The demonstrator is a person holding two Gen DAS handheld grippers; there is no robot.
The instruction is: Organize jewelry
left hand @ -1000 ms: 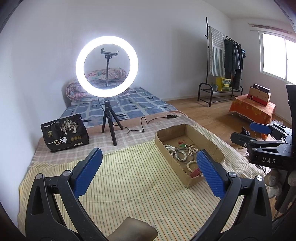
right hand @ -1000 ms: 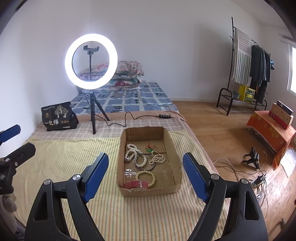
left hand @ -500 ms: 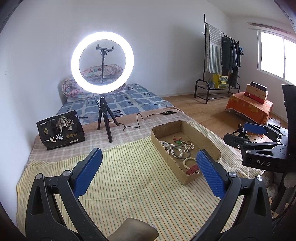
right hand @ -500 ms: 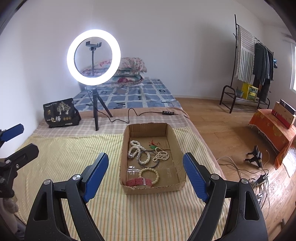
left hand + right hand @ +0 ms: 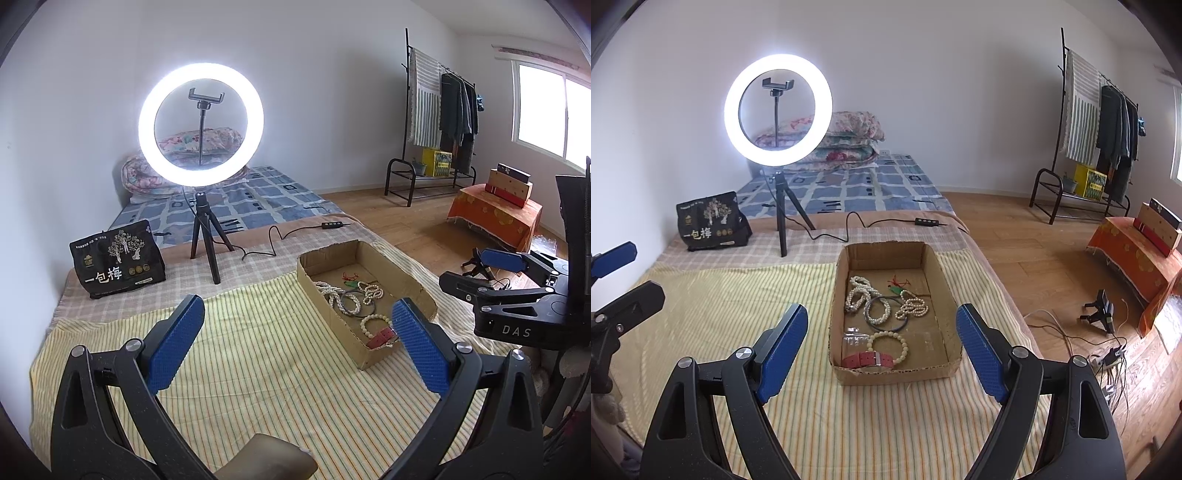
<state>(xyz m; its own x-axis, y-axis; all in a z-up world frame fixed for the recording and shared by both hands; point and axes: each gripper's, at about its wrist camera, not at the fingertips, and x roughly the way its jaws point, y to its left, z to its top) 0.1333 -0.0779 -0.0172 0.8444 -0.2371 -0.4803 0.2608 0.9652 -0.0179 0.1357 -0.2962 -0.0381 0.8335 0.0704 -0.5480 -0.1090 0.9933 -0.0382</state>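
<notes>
A shallow cardboard box (image 5: 932,266) sits on the striped cloth and holds jewelry: white pearl strands (image 5: 858,293), a dark bangle (image 5: 885,314), a cream bead bracelet (image 5: 889,345), a red watch strap (image 5: 868,359) and a green pendant on red cord (image 5: 895,290). The box also shows in the left wrist view (image 5: 399,275). My right gripper (image 5: 882,347) is open and empty, above the box's near end. My left gripper (image 5: 295,338) is open and empty, above the cloth left of the box.
A lit ring light (image 5: 778,112) on a black tripod stands behind the box, with its cable (image 5: 857,225) across the checked cloth. A black printed bag (image 5: 711,225) lies far left. The bed edge drops to the wooden floor (image 5: 1034,258) on the right.
Both grippers have drawn back and risen slightly, so the box sits a little farther off in both views. Both stay open and empty. The jewelry has not moved.
</notes>
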